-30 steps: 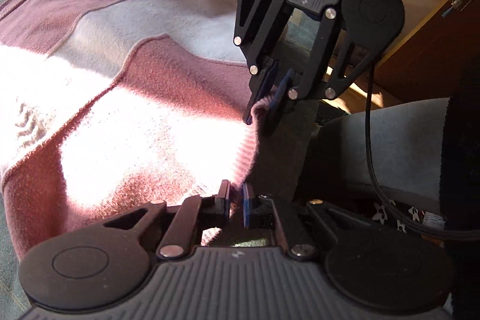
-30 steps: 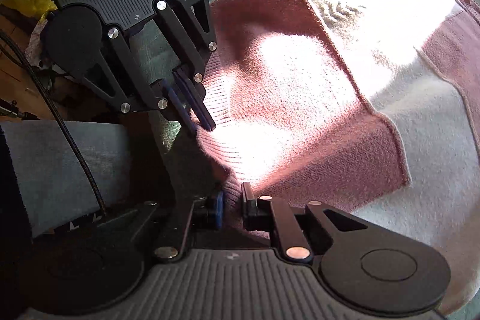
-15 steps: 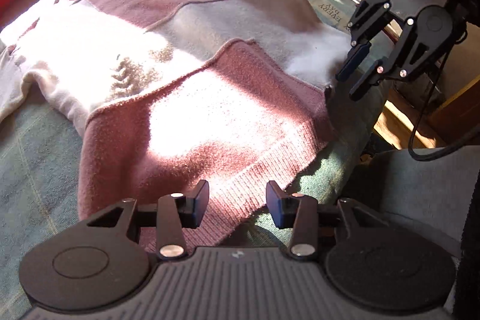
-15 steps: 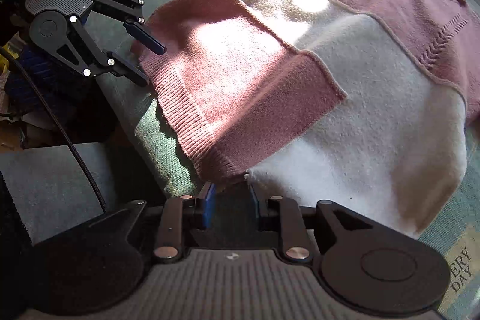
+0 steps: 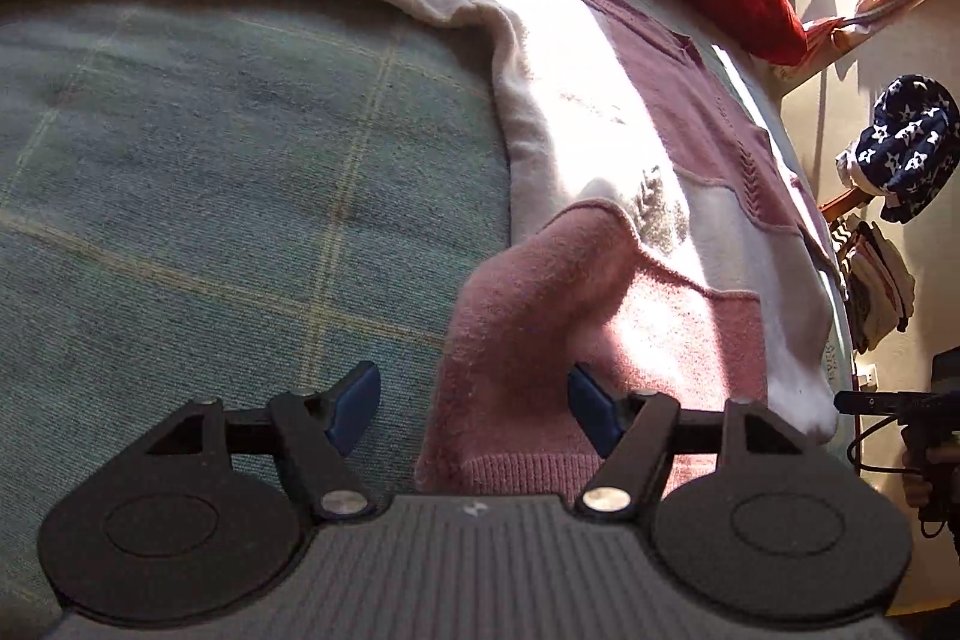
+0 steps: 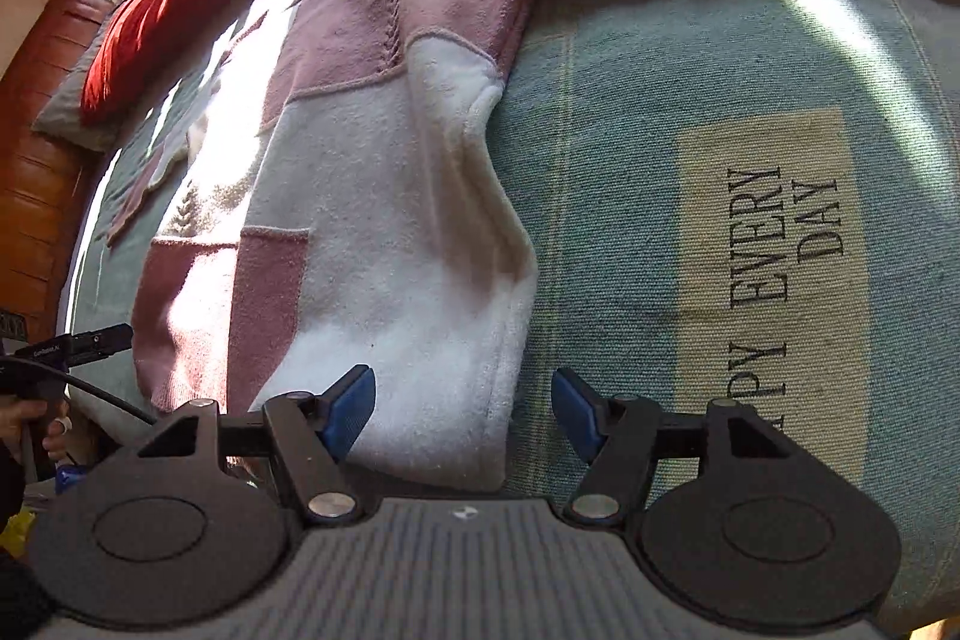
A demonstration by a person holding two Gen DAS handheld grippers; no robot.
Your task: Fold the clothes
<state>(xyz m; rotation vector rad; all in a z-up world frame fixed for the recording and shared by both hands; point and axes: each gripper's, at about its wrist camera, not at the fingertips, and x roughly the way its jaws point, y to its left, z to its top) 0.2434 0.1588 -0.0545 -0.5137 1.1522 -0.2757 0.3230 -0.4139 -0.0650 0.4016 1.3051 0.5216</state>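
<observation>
Across the green checked bed cover [image 5: 228, 196] spreads the pink-and-white sweater [image 6: 384, 196], one pink hem corner bunched at 6 o'clock between the left gripper [image 5: 474, 403] jaws. Both grippers have just been opening; the right gripper [image 6: 463, 403] gapes over the white hem corner, unpinched.

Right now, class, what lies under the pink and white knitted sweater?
The pink and white knitted sweater lies on a green checked bedcover. Whatever the cover carries beneath the sweater is hidden.
</observation>
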